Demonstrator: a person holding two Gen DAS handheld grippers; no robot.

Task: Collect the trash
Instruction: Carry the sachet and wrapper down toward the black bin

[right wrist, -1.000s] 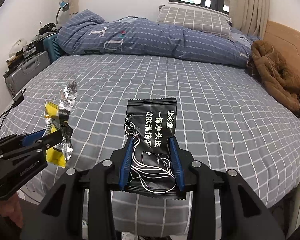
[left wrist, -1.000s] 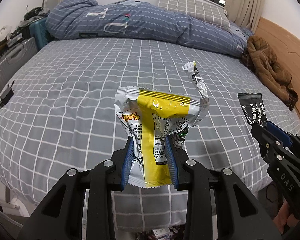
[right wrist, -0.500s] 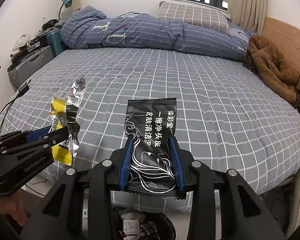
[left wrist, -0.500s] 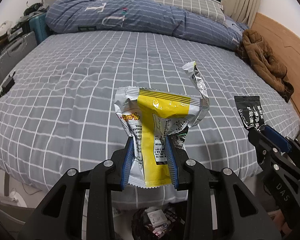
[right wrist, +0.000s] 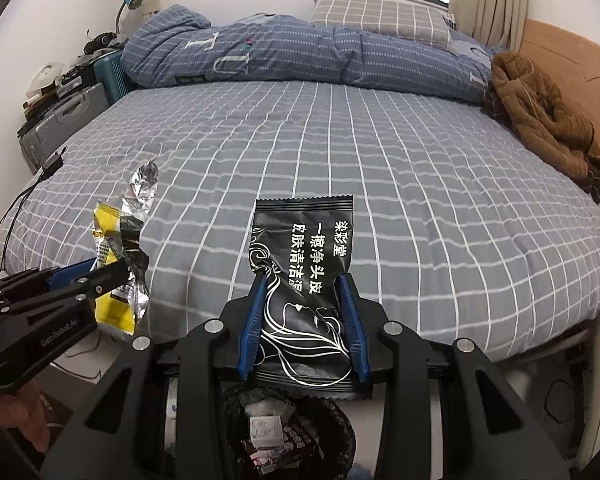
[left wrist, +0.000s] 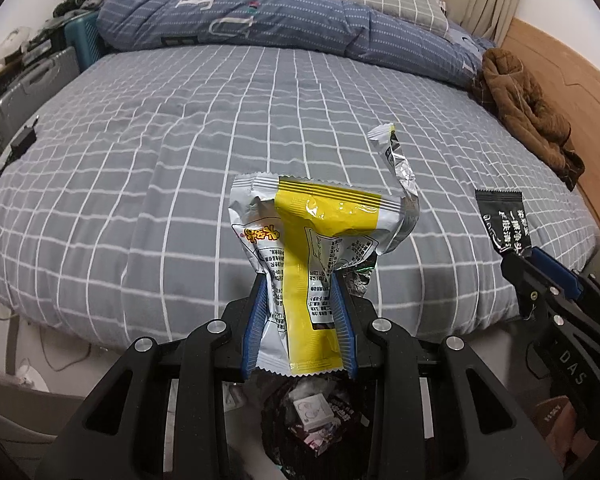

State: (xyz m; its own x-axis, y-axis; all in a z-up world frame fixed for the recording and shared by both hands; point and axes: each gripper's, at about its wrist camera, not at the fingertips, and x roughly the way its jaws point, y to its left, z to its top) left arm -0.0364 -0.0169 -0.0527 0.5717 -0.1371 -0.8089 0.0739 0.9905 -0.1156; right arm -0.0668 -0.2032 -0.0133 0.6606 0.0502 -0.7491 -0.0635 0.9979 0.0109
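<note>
1. The bed (left wrist: 180, 128), with its grey checked sheet, fills most of both views, but it now sits further back than a second ago. Its near edge has slid up the frame and floor shows below it, so both hands have drawn back off the mattress.
2. A rolled blue duvet (right wrist: 260, 56) and a brown jacket (right wrist: 540, 120) lie at the far side and the headboard side, well apart from the work.
3. The trash bin (right wrist: 332, 420), lined in black and already holding scraps, has come into view beneath both grippers. It was not visible a second ago. I judge the carry nearly done and the drop next.
4. The left gripper (left wrist: 300, 312) is clamped on a yellow-and-silver snack wrapper (left wrist: 320, 232), which stands up above the bin.
5. The right gripper (right wrist: 304, 320) is pinched tight on a black sachet (right wrist: 304, 248), also over the bin mouth.
6. Room to move: the two grippers hang close side by side, and the bed edge is just ahead, so the free space is downward. The torn foil tail on the wrapper could snag the neighbouring tool.
</note>
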